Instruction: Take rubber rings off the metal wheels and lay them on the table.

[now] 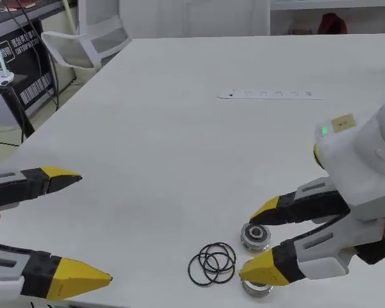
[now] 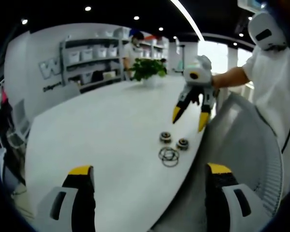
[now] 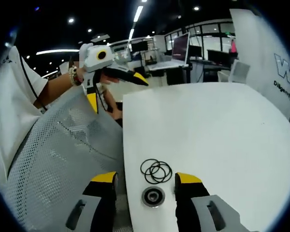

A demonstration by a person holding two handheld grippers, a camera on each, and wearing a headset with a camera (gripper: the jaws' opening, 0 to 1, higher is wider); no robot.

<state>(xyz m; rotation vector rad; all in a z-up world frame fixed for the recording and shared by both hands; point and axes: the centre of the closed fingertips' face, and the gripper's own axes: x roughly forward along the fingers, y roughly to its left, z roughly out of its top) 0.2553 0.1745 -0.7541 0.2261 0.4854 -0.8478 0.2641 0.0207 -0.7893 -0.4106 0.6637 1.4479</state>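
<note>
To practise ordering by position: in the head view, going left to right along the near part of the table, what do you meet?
Left tongs → rubber rings → metal wheel.

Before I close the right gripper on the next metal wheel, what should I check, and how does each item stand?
1. Right gripper open: ok, jaws spread wide.
2. Round metal wheel lined up between its jaws: ok in the right gripper view.
3. Rubber ring on that wheel: cannot tell, too small to make out.
4. Loose pile of thin black rubber rings out of the way: ok, it lies on the white table apart from the wheel.
5. Left gripper free to help: ok, open and empty, off to the side.
6. Second metal wheel safe from a bump: cannot tell, it sits partly under a jaw in the head view.
</note>
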